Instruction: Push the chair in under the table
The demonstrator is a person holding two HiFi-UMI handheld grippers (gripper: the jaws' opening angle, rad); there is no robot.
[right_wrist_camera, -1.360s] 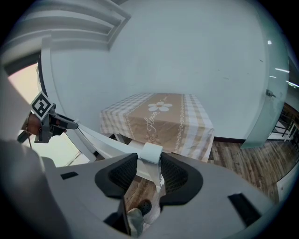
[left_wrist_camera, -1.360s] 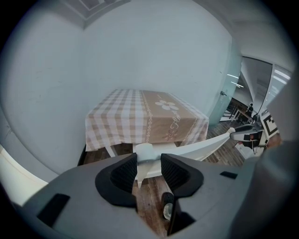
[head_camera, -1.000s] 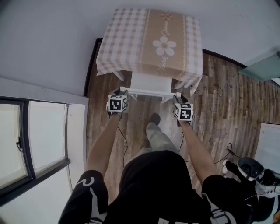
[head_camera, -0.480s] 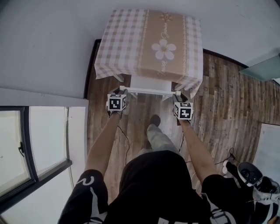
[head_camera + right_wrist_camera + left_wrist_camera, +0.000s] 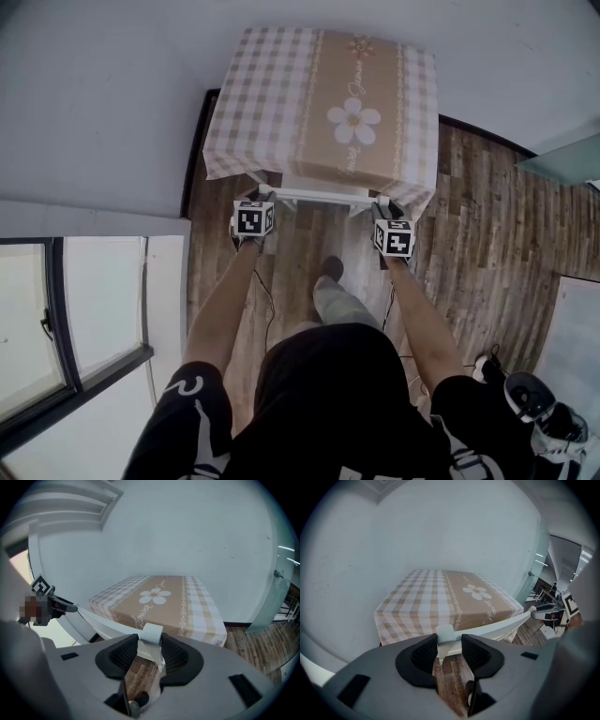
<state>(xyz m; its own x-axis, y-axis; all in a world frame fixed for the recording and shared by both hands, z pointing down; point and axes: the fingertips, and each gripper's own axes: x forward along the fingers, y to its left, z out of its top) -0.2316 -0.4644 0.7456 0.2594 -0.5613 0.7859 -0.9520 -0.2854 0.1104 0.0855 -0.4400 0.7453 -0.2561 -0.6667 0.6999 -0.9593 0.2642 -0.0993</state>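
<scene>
**Almost tucked in: white chair gripped at both back corners**

Only the white chair's (image 5: pixel 323 195) top rail and a sliver of its seat show past the near edge of the table (image 5: pixel 272 94). The rest of it sits beneath the hanging checked cloth (image 5: pixel 314 141). The chair stands on the wooden floor (image 5: pixel 469 225), close to the floor's far edge, where the dark skirting meets the pale wall (image 5: pixel 103 103).

The left gripper (image 5: pixel 257 199) has its jaws closed on the chair's left corner post. In the left gripper view the dark pads press the post from either side (image 5: pixel 449 640), and the rail (image 5: pixel 499 626) runs off to the right. The right gripper (image 5: pixel 380 204) holds the right corner post the same way, its jaws fairly wide around the round-topped post (image 5: pixel 150 641). Both grippers angle downward.

Behind the chair, the person's foot (image 5: pixel 330 268) rests on the floor between the two outstretched forearms. The cloth has a tan centre band with a white flower print (image 5: pixel 354 120). A window (image 5: pixel 84 300) lies along the floor's left edge.
</scene>
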